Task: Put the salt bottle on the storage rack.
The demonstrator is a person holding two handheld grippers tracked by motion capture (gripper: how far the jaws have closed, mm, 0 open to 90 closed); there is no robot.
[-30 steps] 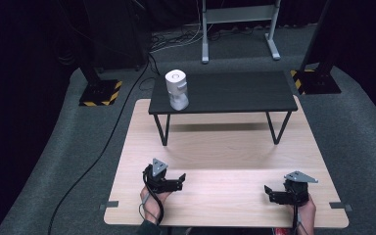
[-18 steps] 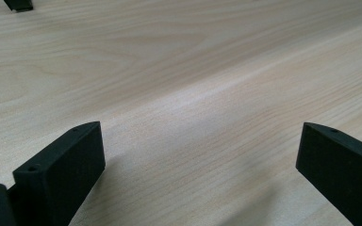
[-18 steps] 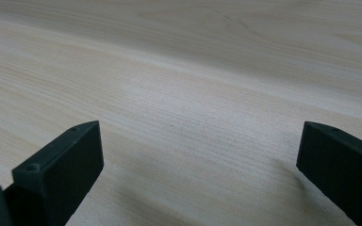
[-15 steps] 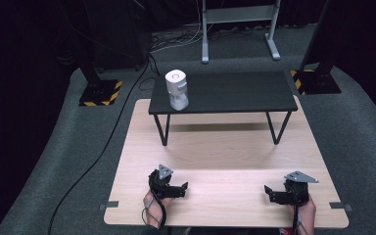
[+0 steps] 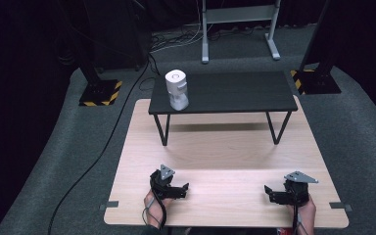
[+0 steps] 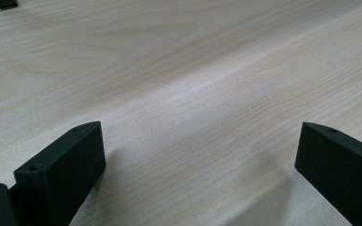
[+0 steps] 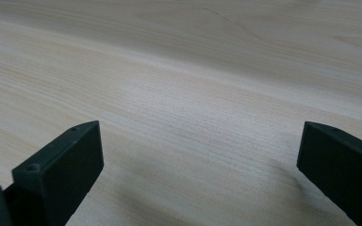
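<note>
Pale wood grain of the worktop (image 5: 225, 161) lies bare between the parted jaws of both tools, and nothing on it carries readable writing. The left tool (image 5: 182, 190) and the right tool (image 5: 270, 192) rest near the front edge, well apart, both released and holding nothing. Since a second ago the left tool has swung to point right; the right has not moved. A white canister (image 5: 176, 89), its markings unreadable, stands on the black side table (image 5: 235, 93) beyond.

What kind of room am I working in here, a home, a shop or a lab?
Most likely a lab or recording studio, not a home. A bare wooden table stands on grey carpet, carrying a low black bench with a single white canister. Around it stand black stands with hazard-striped bases and loose floor cables.
</note>
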